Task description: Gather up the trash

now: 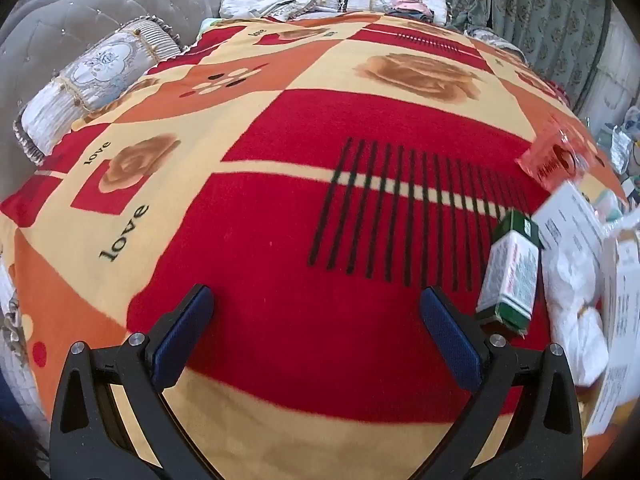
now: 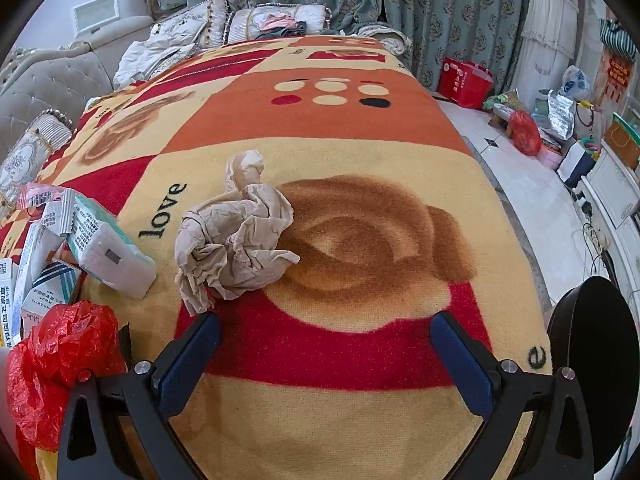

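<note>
My left gripper (image 1: 318, 300) hangs open over bare red blanket (image 1: 280, 208), nothing between its blue pads. To its right lies a green and white carton (image 1: 510, 276), then crumpled white paper (image 1: 576, 300), printed leaflets (image 1: 568, 220) and a pink wrapper (image 1: 556, 156). My right gripper (image 2: 324, 326) is open too, above the blanket (image 2: 360, 152). A crumpled beige paper wad (image 2: 236, 244) lies just beyond its left fingertip (image 2: 204, 328). Left of that sit a white tissue pack (image 2: 108, 252), small cartons (image 2: 44, 284) and a red plastic bag (image 2: 60, 364).
The blanket covers a sofa with a tufted grey back (image 1: 80, 12) and patterned cushions (image 1: 96, 76). A round black object (image 2: 596, 364) stands at the blanket's right edge. Beyond it is tiled floor (image 2: 516, 172) with bags and boxes (image 2: 524, 132) and a red bag (image 2: 464, 80) by the curtains.
</note>
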